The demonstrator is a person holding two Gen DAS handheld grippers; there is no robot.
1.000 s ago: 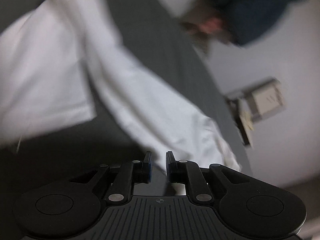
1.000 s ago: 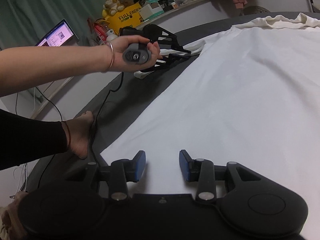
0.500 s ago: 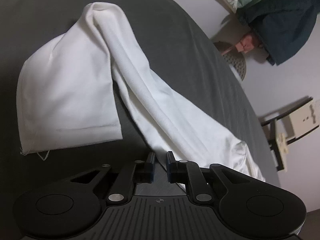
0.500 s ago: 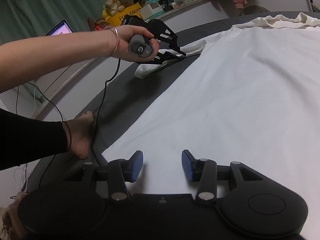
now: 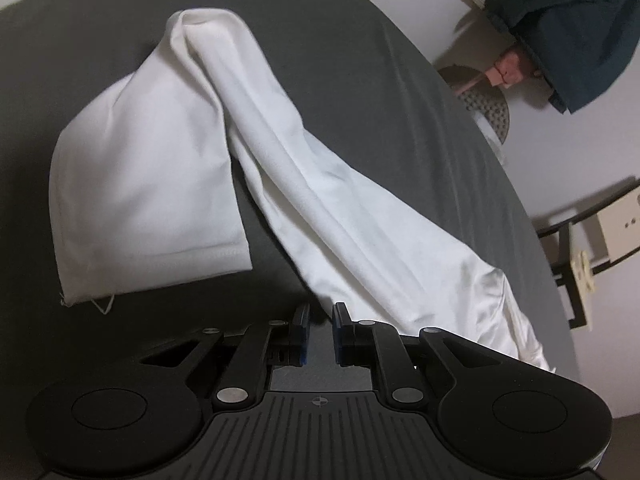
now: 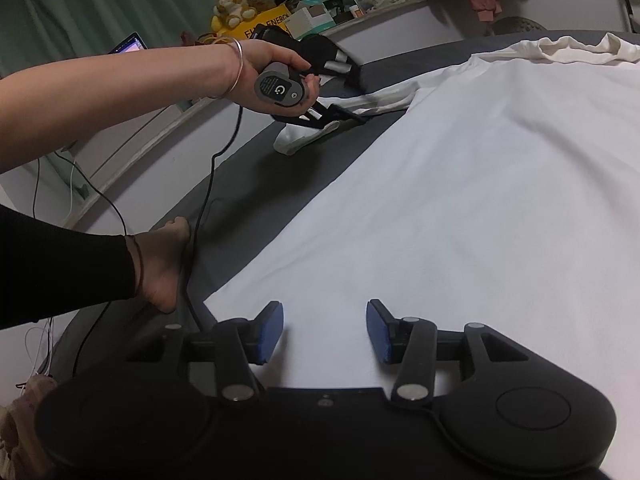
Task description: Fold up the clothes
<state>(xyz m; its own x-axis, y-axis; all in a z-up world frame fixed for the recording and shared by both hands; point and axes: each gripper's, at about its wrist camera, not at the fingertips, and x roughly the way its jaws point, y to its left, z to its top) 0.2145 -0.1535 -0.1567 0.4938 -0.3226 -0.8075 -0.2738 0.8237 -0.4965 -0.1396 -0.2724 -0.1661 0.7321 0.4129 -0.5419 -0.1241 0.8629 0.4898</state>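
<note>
The white shirt [image 6: 460, 200] lies spread on the grey bed [image 6: 280, 168]. The left tongs [image 5: 319, 330], nearly together, pinch its sleeve [image 5: 320, 200] at far left; the right tongs [image 6: 325, 330] are opening over the near hem, gripping nothing.

One white garment [image 6: 460, 200] lies spread across a single dark grey bed [image 6: 260, 184], its one visible sleeve [image 5: 148, 184] near the bed's edge. Two grippers are in use, the left gripper [image 5: 320, 330] and the right gripper [image 6: 325, 330]. One soft toy [image 6: 232, 8], one laptop [image 6: 128, 45] and one yellow box [image 6: 264, 24] sit beyond.
</note>
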